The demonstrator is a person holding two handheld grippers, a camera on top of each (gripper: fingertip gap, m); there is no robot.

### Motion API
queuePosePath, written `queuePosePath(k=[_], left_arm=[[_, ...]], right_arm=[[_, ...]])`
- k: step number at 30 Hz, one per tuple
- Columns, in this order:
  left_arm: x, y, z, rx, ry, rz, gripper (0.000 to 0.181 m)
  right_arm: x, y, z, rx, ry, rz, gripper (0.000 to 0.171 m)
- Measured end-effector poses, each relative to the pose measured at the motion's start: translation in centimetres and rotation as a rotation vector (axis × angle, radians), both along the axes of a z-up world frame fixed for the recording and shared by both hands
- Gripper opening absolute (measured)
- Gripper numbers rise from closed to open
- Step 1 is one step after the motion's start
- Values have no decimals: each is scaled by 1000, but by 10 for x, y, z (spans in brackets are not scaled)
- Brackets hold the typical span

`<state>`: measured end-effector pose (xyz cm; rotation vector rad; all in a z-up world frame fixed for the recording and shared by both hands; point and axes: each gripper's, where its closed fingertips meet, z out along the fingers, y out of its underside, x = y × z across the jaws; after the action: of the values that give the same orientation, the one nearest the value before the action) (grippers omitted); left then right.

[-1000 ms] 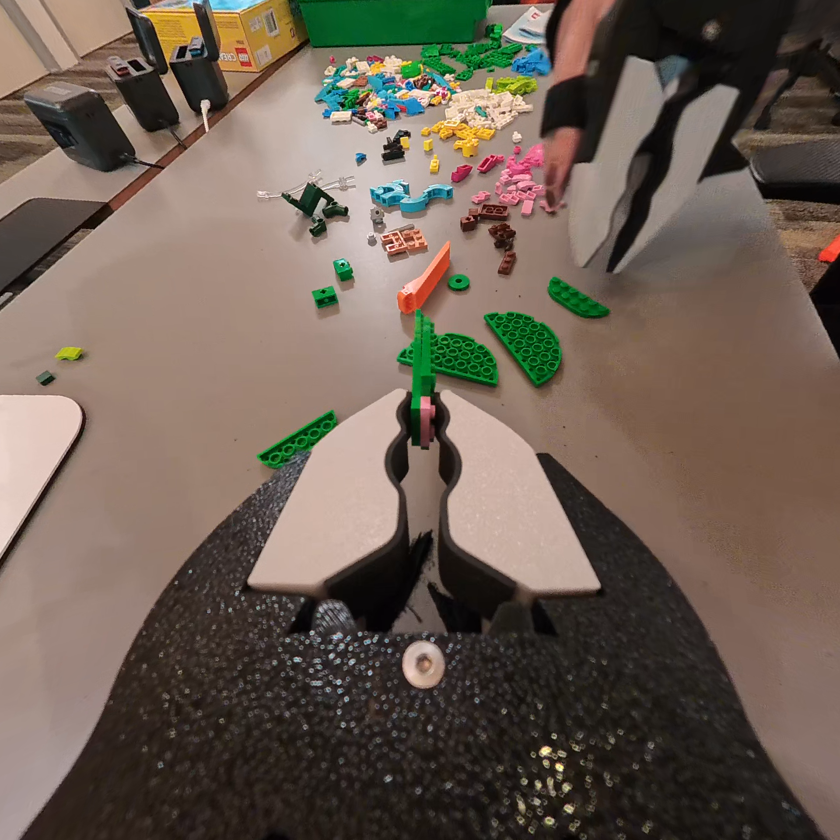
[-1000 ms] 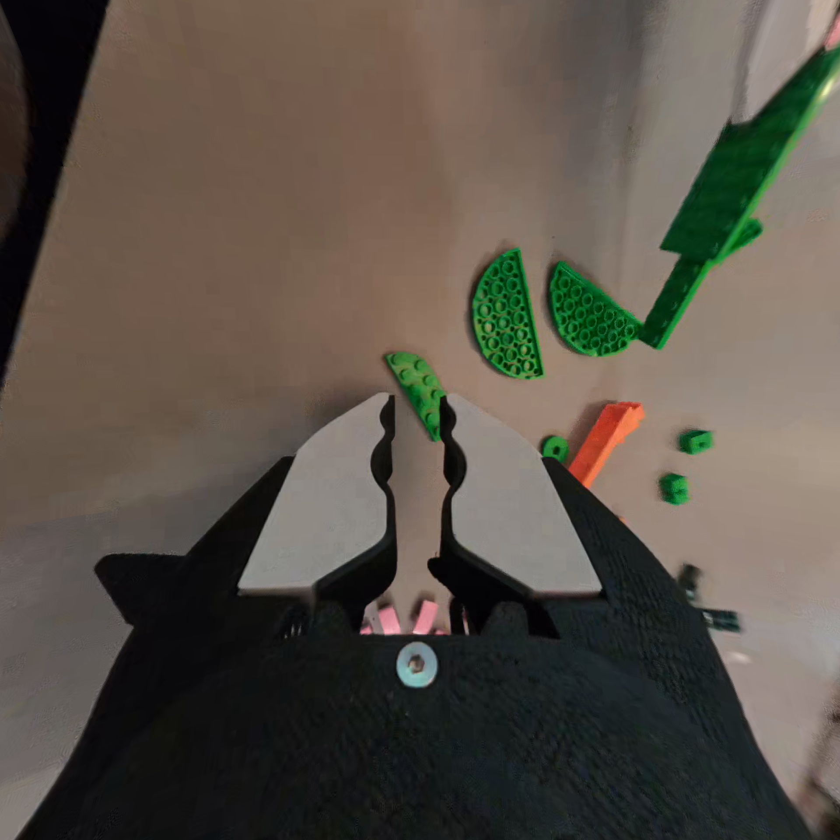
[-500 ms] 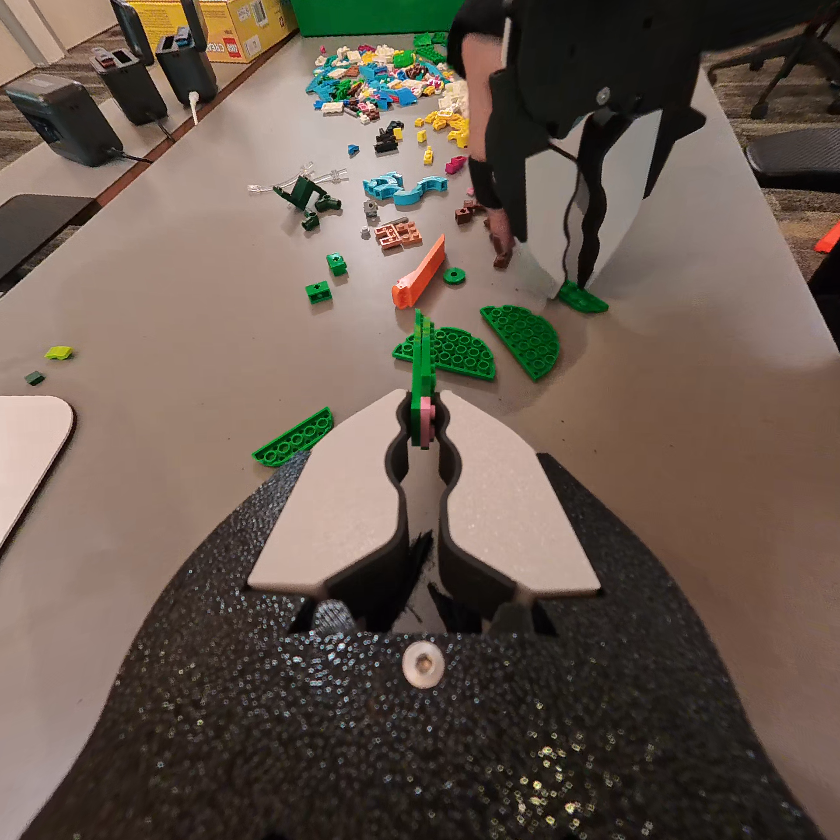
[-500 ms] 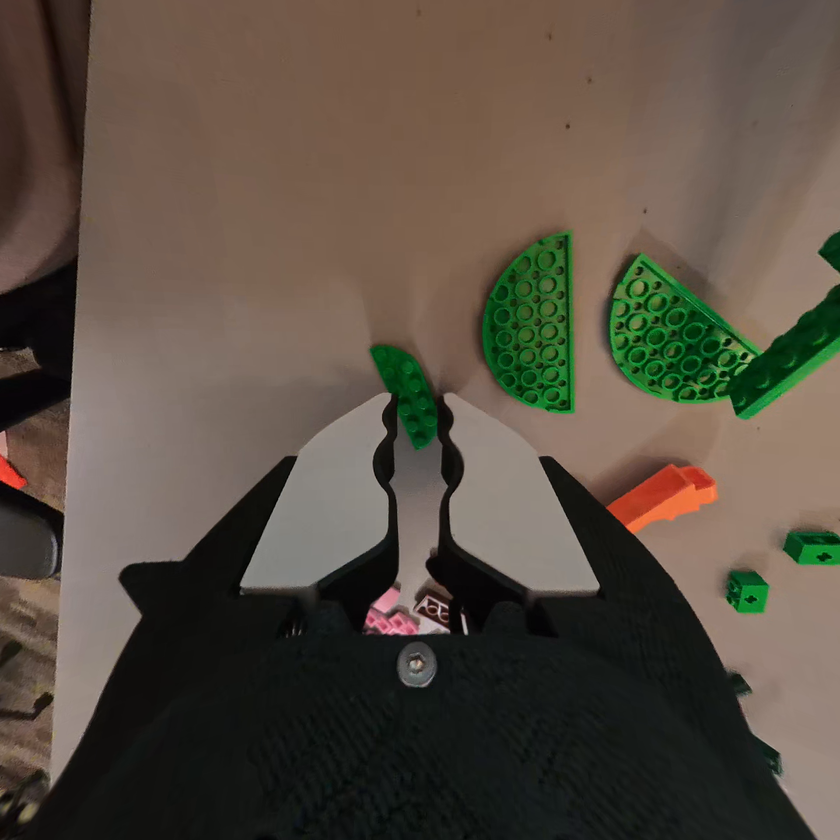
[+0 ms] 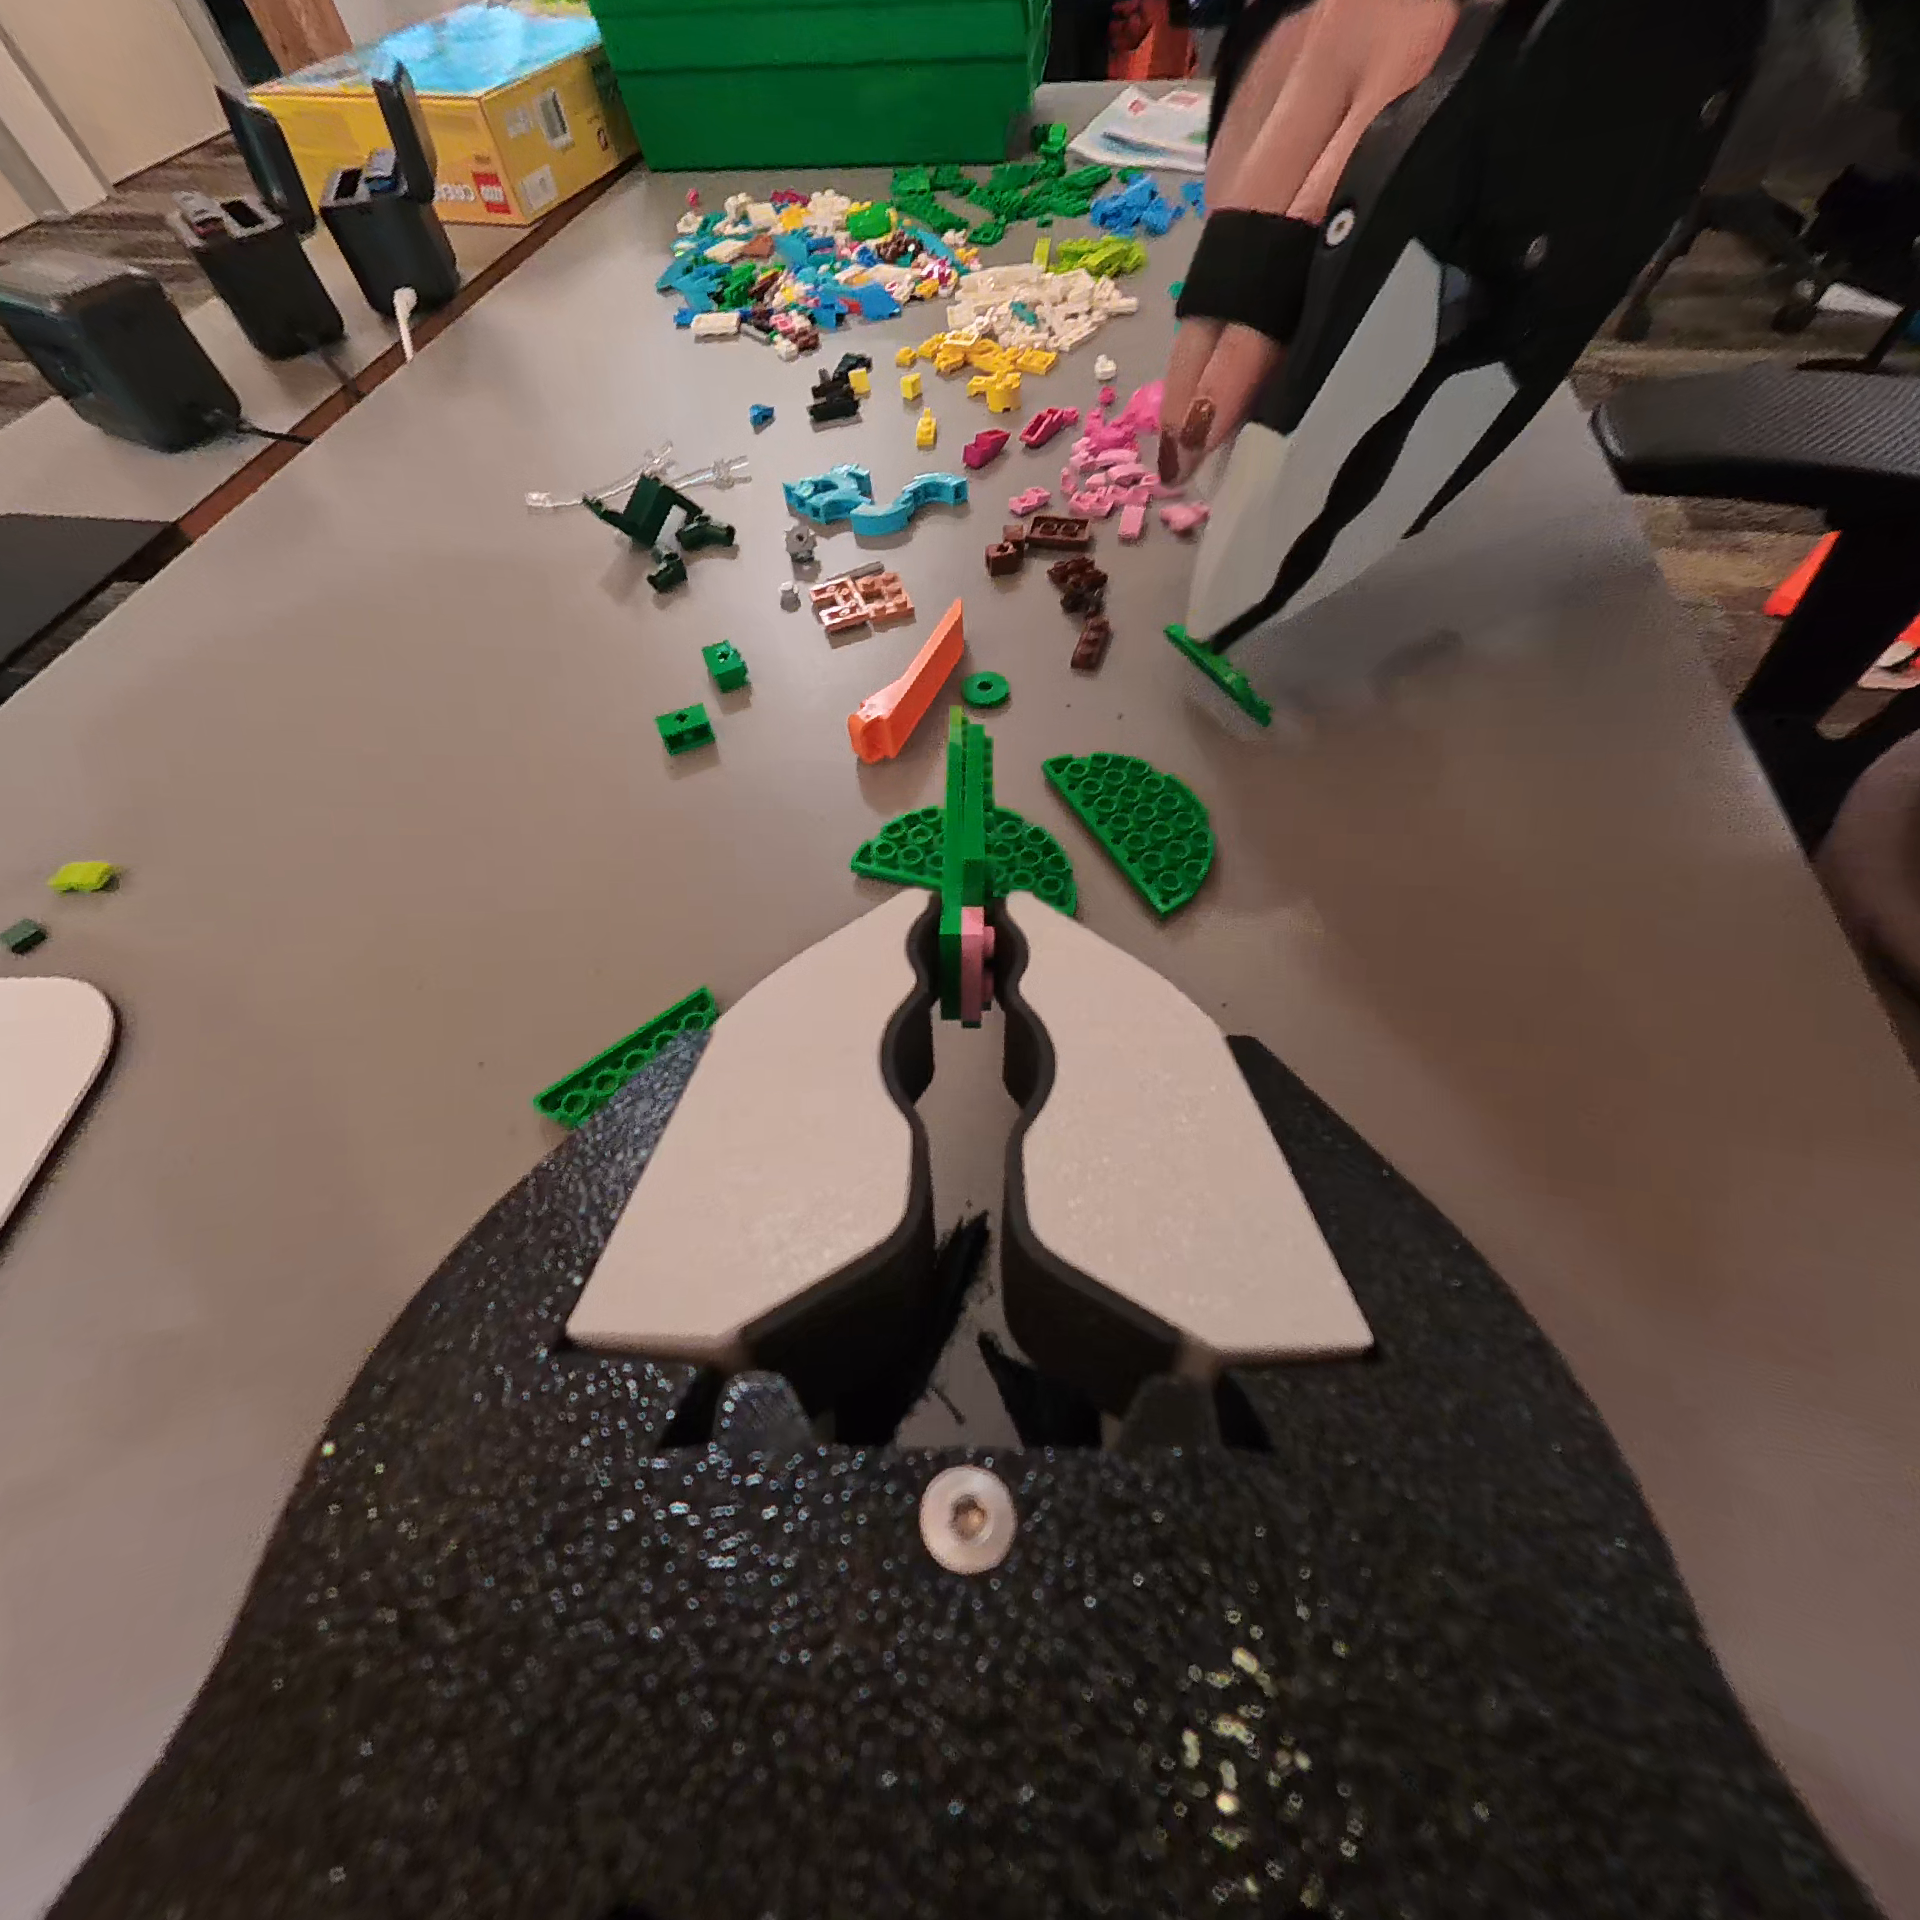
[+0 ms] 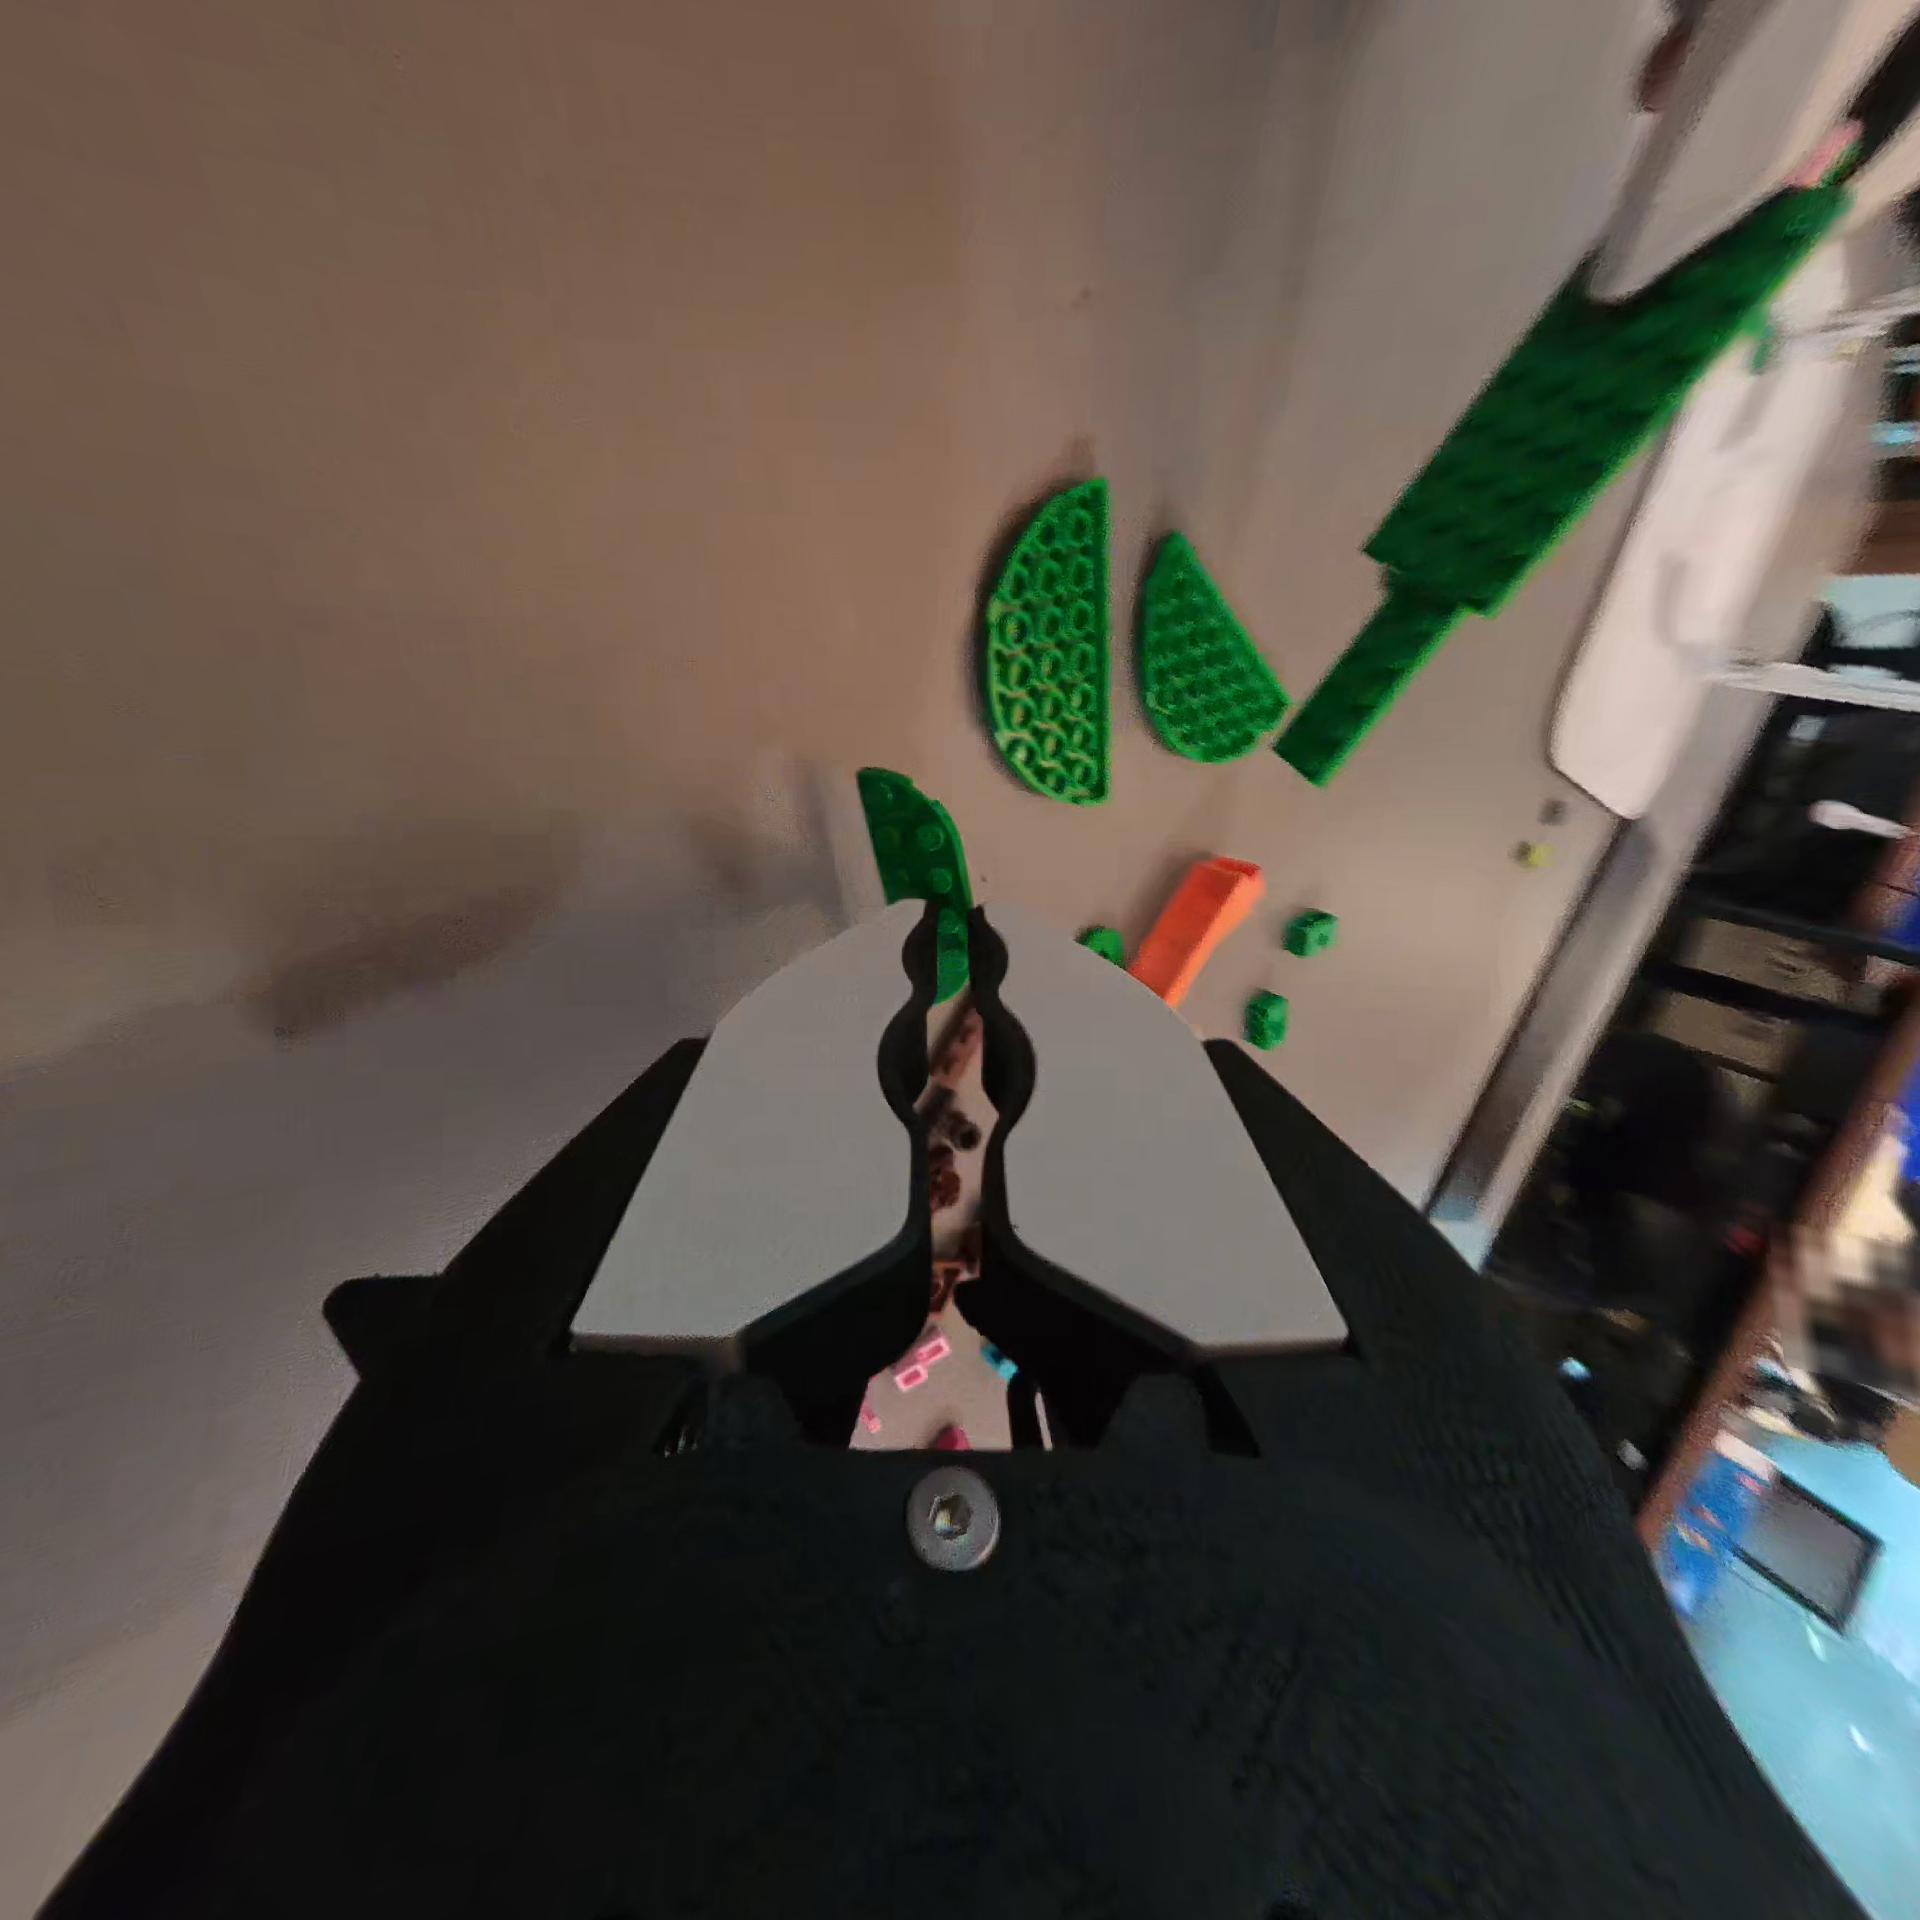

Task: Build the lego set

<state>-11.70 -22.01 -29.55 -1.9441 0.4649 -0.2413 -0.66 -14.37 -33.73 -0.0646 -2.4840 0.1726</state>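
Note:
My left gripper is shut on a green plate assembly with a pink piece, held edge-on above the grey table. The assembly also shows in the right wrist view. My right gripper is shut on a small curved green plate and holds it just off the table. It shows in the left wrist view with the curved plate at its tips. Two green half-round plates lie between the grippers.
An orange brick separator, two small green bricks and a long green plate lie near. Piles of sorted bricks, a green bin and a yellow box stand farther back. Black devices line the left.
My right gripper has closed on the small curved green plate and lifted it off the table, tilting as it rose. My left gripper has held still with its assembly.

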Motion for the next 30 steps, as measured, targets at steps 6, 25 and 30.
queuePosePath(k=[6, 25, 30], left_arm=[[3, 2, -9, -37, 29, -5, 8], [42, 44, 18, 299, 300, 151, 8], [45, 44, 28, 370, 363, 209, 8]], right_arm=[[10, -1, -6, -164, -15, -86, 3], [-59, -14, 94, -291, 690, -319, 1], [-59, -20, 99, -249, 799, -309, 1]])
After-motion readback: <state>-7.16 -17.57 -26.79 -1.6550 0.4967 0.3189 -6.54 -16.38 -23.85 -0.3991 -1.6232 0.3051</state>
